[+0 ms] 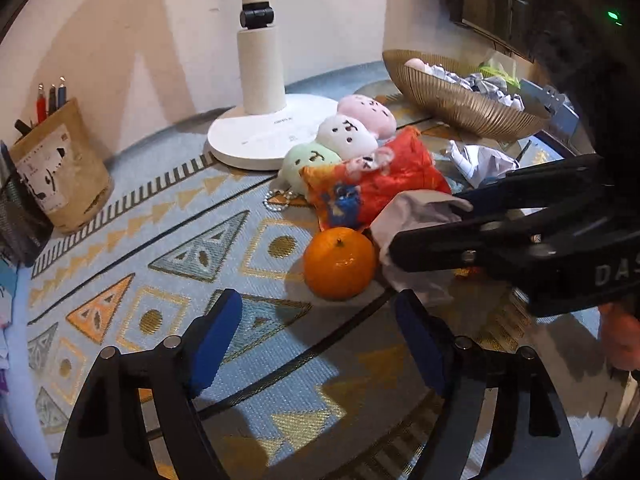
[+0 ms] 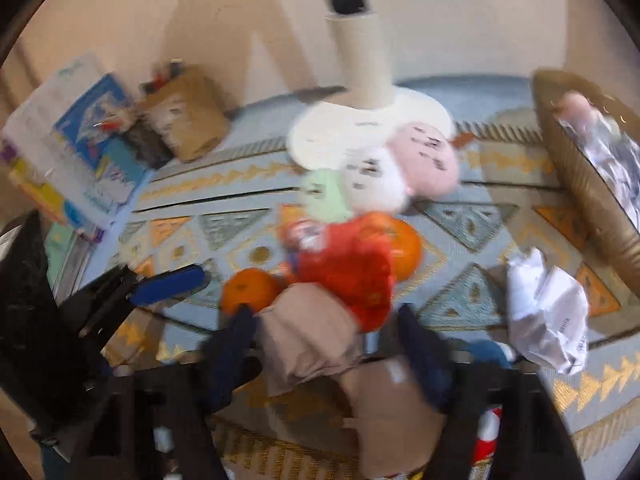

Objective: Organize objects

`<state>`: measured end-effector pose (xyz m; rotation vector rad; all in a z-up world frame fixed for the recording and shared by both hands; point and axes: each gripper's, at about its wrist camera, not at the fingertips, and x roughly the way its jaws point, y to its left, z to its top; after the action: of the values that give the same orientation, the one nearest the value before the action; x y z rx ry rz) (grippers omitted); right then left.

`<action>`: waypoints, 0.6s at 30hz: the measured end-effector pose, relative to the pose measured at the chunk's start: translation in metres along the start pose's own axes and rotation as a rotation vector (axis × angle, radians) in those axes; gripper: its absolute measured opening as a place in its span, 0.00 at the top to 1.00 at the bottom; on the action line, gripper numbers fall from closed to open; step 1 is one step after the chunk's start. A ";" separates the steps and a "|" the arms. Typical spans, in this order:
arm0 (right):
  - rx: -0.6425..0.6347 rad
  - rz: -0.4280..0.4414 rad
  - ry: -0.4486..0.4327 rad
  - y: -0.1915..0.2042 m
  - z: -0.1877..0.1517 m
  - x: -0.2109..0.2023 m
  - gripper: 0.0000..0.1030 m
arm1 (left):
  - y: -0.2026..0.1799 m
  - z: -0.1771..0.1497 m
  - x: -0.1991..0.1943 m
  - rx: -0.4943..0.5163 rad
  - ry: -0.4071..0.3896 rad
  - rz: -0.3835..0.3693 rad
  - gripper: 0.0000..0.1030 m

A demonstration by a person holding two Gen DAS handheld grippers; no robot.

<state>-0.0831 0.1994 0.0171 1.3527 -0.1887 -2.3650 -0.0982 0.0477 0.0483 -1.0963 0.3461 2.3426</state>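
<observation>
My left gripper [image 1: 320, 320] is open and empty, low over the patterned mat, just short of an orange [image 1: 339, 263]. My right gripper [image 2: 328, 344] is shut on a crumpled piece of brownish paper [image 2: 308, 340]; in the left wrist view it [image 1: 424, 232] comes in from the right with the paper [image 1: 416, 216] beside the orange. Behind lie a red pouch [image 1: 376, 184] and a pink, white and green plush toy [image 1: 348, 136]. The blurred right wrist view shows a second orange [image 2: 406, 248] behind the pouch [image 2: 344, 268].
A gold ribbed bowl [image 1: 460, 104] with crumpled papers stands at the back right. A loose white paper ball [image 1: 480, 160] lies near it. A white fan base [image 1: 260, 136] stands behind the plush. A brown pen holder [image 1: 60, 172] is at the left, books [image 2: 76, 144] beyond.
</observation>
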 end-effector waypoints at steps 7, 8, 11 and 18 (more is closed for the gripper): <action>0.057 0.124 -0.052 -0.019 -0.006 -0.018 0.52 | 0.015 0.009 0.008 -0.120 -0.005 -0.047 0.39; 0.086 0.173 -0.046 -0.023 -0.006 -0.020 0.52 | 0.016 0.009 0.009 -0.127 0.002 -0.052 0.44; 0.164 0.311 -0.033 -0.032 -0.010 -0.026 0.52 | 0.015 0.009 0.004 -0.128 -0.024 -0.063 0.61; 0.241 0.377 -0.045 -0.038 -0.040 -0.055 0.52 | 0.005 0.008 -0.009 -0.097 -0.088 -0.070 0.68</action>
<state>-0.0355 0.2600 0.0281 1.2365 -0.6970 -2.1026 -0.1015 0.0439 0.0600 -1.0280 0.1610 2.3581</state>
